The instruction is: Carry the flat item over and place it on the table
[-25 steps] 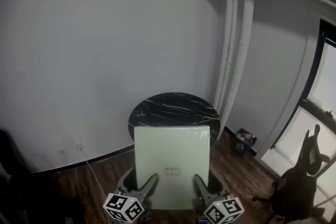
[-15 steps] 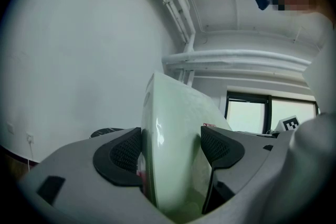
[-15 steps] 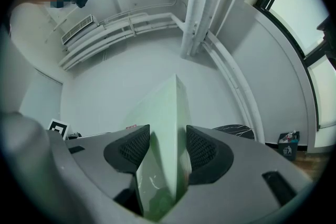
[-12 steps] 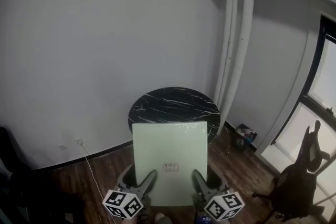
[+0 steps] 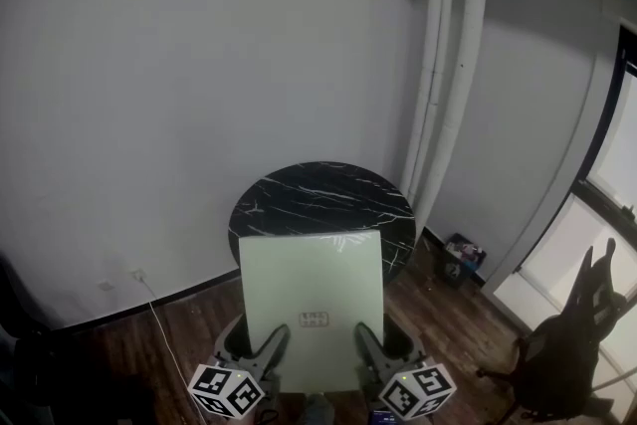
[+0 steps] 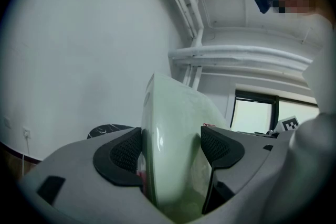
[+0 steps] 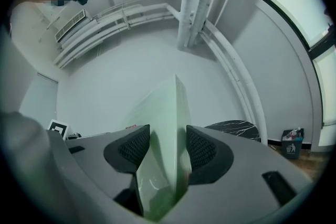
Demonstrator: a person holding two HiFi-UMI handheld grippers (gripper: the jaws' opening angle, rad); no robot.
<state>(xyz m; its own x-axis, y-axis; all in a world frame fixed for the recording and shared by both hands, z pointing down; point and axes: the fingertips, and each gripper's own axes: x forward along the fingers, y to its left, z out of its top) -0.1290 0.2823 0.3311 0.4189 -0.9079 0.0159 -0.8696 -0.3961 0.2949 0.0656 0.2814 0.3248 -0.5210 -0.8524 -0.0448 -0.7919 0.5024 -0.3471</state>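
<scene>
Pale green board shows in the head view with the round black marble table just past its far edge; your left gripper and right gripper hold its near edge. Left gripper view: the 2 jaws are clamped on the board. Right gripper view: those jaws pinch it too

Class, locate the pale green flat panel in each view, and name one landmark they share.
Head view: pale green flat panel, bottom centre, face-on.
Left gripper view: centre, edge-on.
Right gripper view: centre, edge-on.
Shared landmark: round black marble table, lower left and lower right in the gripper views.
</scene>
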